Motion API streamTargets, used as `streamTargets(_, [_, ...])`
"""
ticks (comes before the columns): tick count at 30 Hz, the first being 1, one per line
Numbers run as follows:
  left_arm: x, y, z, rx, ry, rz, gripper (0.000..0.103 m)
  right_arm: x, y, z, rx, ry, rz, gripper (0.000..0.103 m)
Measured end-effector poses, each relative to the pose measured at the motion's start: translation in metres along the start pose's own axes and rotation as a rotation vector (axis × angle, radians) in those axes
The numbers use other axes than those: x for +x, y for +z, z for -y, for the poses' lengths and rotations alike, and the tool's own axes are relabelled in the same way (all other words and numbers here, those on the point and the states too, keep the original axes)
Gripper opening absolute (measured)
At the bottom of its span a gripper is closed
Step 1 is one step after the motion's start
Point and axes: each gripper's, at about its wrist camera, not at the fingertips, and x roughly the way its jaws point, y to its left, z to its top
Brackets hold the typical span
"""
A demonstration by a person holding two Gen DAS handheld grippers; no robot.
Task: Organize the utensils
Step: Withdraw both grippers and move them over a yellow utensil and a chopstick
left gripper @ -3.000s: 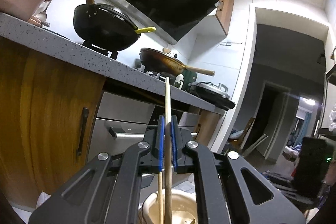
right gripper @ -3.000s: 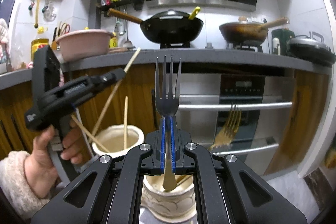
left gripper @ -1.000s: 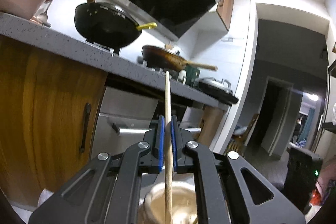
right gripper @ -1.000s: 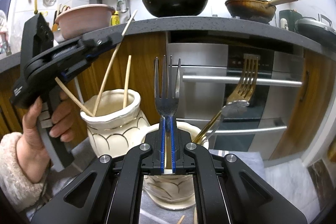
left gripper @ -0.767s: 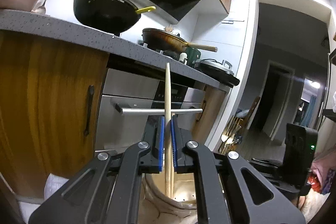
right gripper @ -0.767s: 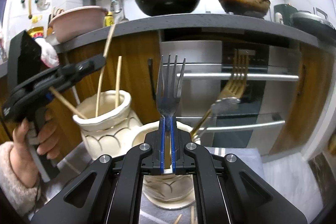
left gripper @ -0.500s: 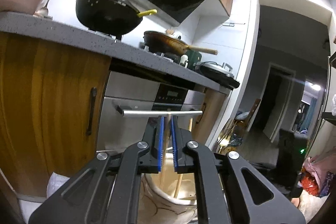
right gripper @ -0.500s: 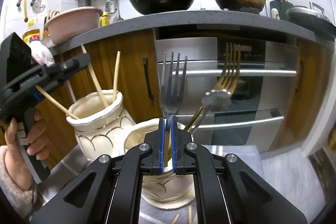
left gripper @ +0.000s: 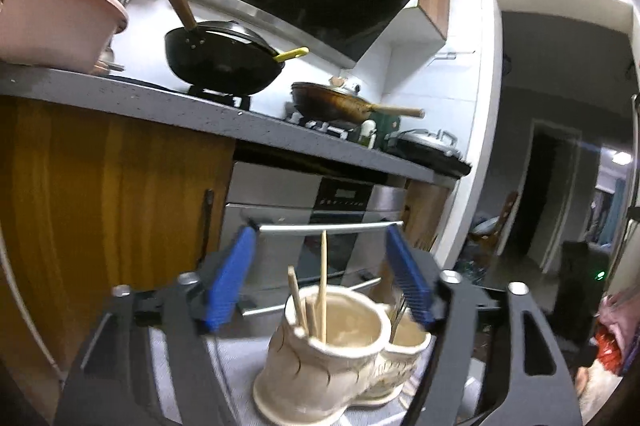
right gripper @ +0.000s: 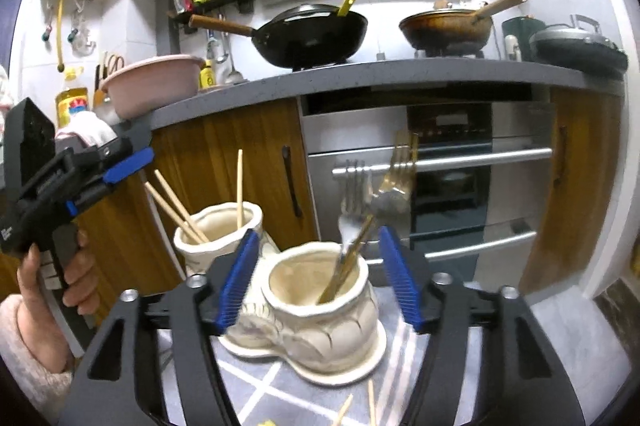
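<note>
Both utensils released since earlier: chopstick in left pot, fork in right pot | left gripper, right gripper jaws opening, empty | advice: retreat straight, clear of rims.

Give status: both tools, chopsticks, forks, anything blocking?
Left tool and right tool jaws opening, nothing between them. Chopsticks in left holder cup, forks in right cup. Loose chopsticks on cloth; nothing blocking.

No legible text, label or number anywhere.
</note>
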Motion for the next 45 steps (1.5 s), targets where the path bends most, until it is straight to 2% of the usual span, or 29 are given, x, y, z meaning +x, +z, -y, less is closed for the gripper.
streamTargets(5, [-0.022, -0.019, 0.013, 0.06, 0.074, -0.043, 0.097, -0.023, -0.016, 0.009, 0.026, -0.044, -0.018, 0.086])
streamTargets(8, [-0.032, -0.033, 0.019, 0.081, 0.106, -0.081, 0.097, -0.032, -0.029, 0.014, 0.038, -0.074, -0.055, 0.09])
streamTargets(19, [-0.057, -0.092, 0.031, 0.12, 0.217, -0.261, 0.097, -0.055, -0.068, 0.019, 0.028, -0.154, -0.184, 0.092])
streamTargets(25, [-0.069, -0.114, 0.035, 0.107, 0.229, -0.326, 0.097, -0.05, -0.085, 0.025, 0.009, -0.213, -0.28, 0.092])
streamTargets(31, [-0.065, -0.125, 0.041, 0.131, 0.241, -0.367, 0.097, -0.035, -0.098, 0.029, 0.006, -0.229, -0.363, 0.091])
streamTargets(34, [-0.061, -0.129, 0.044, 0.146, 0.234, -0.386, 0.097, -0.027, -0.101, 0.026, -0.013, -0.225, -0.396, 0.084])
streamTargets(42, [-0.047, -0.139, 0.05, 0.179, 0.208, -0.437, 0.097, 0.008, -0.094, 0.023, -0.005, -0.172, -0.496, 0.039])
streamTargets(45, [-0.044, -0.14, 0.052, 0.194, 0.204, -0.443, 0.097, 0.018, -0.097, 0.02, -0.018, -0.162, -0.522, 0.031])
